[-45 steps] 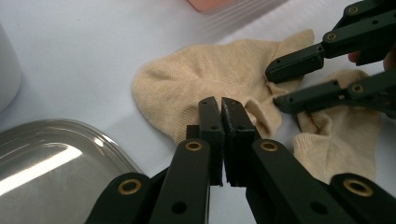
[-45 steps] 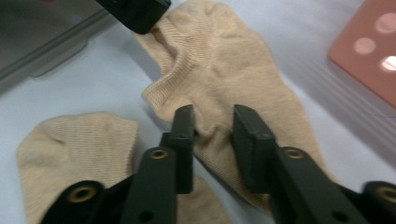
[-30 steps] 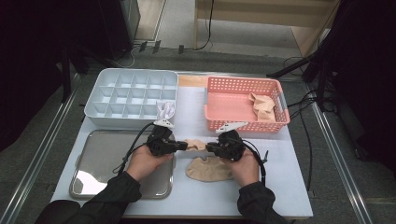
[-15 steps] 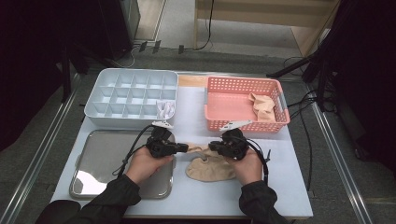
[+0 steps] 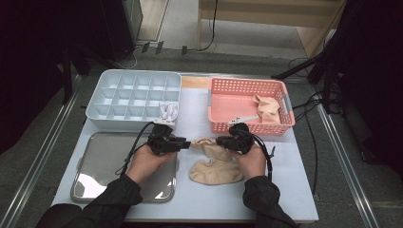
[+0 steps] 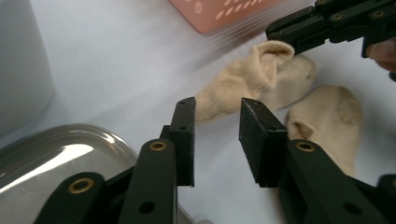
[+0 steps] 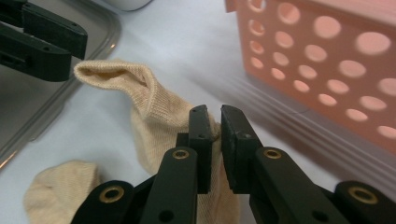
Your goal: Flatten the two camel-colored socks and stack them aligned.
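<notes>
Socks were my concern: my right gripper (image 7: 212,140) pinched one beige sock (image 7: 154,116) between nearly closed jaws, lifting it off the table (image 5: 285,190). My left gripper (image 6: 217,140) gaped empty beside its end. I judged that thin pinch might slip.

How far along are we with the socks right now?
Done: one white pair sits in the divider tray. In hand: the right gripper pinches a beige sock, lifting it off the table; the left gripper is open just short of its other end. Left: grip that end, deal with the second beige sock on the table, then the beige ones in the pink basket.
</notes>
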`<state>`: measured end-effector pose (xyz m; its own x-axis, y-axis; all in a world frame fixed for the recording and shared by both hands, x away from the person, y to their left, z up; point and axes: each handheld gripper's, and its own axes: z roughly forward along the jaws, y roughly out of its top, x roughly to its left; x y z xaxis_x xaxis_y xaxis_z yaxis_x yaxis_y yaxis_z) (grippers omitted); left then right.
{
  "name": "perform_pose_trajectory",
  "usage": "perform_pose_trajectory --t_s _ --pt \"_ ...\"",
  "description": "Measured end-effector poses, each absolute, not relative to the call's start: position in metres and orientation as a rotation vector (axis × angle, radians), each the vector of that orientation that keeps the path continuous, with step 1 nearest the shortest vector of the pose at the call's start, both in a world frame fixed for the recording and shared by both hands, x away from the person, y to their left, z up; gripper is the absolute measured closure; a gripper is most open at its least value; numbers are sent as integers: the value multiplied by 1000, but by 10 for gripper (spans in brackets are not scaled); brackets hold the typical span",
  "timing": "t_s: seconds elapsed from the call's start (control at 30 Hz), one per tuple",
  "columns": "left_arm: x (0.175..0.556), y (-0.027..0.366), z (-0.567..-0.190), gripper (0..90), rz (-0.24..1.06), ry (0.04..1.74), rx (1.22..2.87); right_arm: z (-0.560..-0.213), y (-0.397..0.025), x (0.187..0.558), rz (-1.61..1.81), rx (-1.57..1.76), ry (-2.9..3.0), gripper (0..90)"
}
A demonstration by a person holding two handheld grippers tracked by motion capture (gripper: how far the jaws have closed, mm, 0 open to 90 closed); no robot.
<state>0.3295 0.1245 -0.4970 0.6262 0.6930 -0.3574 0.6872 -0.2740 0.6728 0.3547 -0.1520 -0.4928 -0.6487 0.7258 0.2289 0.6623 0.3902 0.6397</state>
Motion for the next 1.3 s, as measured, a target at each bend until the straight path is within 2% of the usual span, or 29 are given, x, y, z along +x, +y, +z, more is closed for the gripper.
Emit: perform_pose_trajectory --t_s 0.1,0.27,0.6,1.3 --pt "329 123 -497 647 47 1077 2019 -494 -153 357 1103 1279 2531 828" --pt "329 123 -496 606 53 1060 2032 -492 -155 358 1081 1258 2488 719" --pt "329 122 -498 592 39 1044 2050 -479 -161 347 1113 1238 2440 736" --pt "354 101 -502 563 71 1039 2109 -486 -191 313 1098 1322 2399 713"
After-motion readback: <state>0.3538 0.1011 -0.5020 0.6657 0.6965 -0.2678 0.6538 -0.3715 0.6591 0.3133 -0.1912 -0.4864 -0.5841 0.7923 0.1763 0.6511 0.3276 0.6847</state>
